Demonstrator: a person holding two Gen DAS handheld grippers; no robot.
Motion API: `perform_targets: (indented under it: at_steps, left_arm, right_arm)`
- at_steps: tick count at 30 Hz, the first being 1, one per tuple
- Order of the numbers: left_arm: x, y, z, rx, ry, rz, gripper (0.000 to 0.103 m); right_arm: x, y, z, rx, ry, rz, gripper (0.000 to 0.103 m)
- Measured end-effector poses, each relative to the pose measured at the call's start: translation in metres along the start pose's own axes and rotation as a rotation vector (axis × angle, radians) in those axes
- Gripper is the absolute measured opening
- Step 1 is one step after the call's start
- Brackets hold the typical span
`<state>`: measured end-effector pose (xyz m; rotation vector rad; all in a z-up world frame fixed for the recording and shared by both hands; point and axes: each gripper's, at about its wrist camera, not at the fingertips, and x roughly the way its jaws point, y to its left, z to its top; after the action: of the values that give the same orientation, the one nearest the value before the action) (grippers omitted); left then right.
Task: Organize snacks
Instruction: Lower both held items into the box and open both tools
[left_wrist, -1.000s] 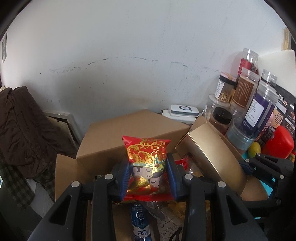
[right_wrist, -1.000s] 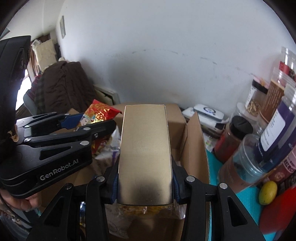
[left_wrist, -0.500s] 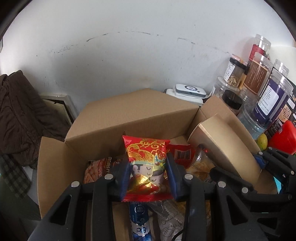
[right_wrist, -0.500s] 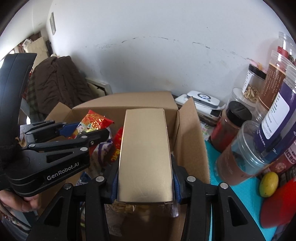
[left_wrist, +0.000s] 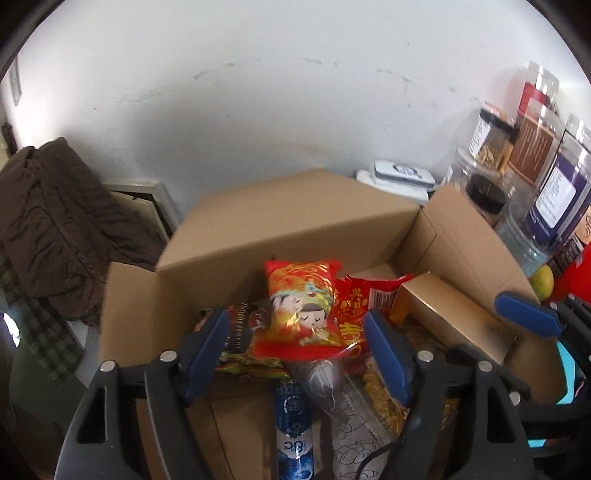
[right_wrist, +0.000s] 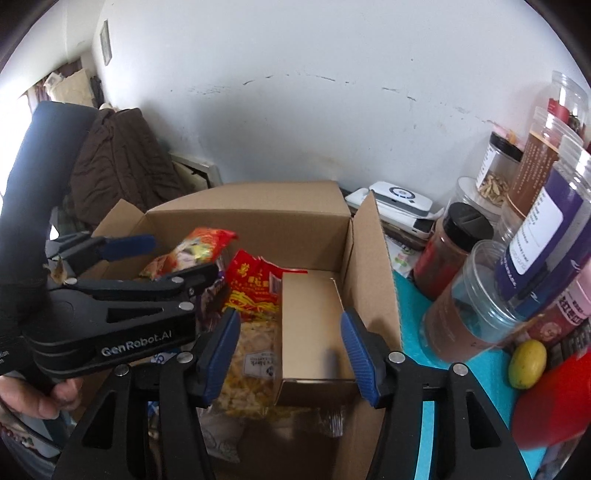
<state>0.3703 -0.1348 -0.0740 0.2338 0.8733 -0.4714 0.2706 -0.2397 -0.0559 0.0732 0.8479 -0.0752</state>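
Observation:
An open cardboard box (left_wrist: 280, 229) (right_wrist: 258, 221) holds several snack packs. My left gripper (left_wrist: 295, 354) is open above it; the red and gold snack bag (left_wrist: 303, 310) lies loose on the pile between and beyond the fingers, and it also shows in the right wrist view (right_wrist: 192, 251). My right gripper (right_wrist: 290, 354) is open; the gold box (right_wrist: 310, 332) lies in the box's right side between the spread fingers, and it also shows in the left wrist view (left_wrist: 454, 317). A red noodle pack (right_wrist: 255, 291) and a clear pack of yellow snacks (right_wrist: 251, 373) lie beside it.
Tall clear jars (right_wrist: 532, 229) and a dark-lidded jar (right_wrist: 450, 251) crowd the teal mat (right_wrist: 410, 302) on the right, with a yellow fruit (right_wrist: 526, 363) and a red object (right_wrist: 554, 402). A white device (right_wrist: 399, 197) sits by the wall. Brown clothing (left_wrist: 48, 229) hangs on the left.
Both grippers have opened. The red and gold bag and the gold box have dropped from the fingers into the cardboard box.

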Motion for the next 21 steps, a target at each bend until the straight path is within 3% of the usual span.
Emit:
perform_targets:
  at_steps: [11, 21]
  left_arm:
    - [-0.054, -0.004, -0.002, 0.018, -0.073, -0.055, 0.075]
    - [-0.144, 0.005, -0.011, 0.019, -0.198, -0.048, 0.075]
  right_arm:
    - [-0.053, 0.007, 0.001, -0.006, -0.092, -0.015, 0.063]
    - [-0.123, 0.033, 0.003, -0.039, -0.188, -0.04, 0.063]
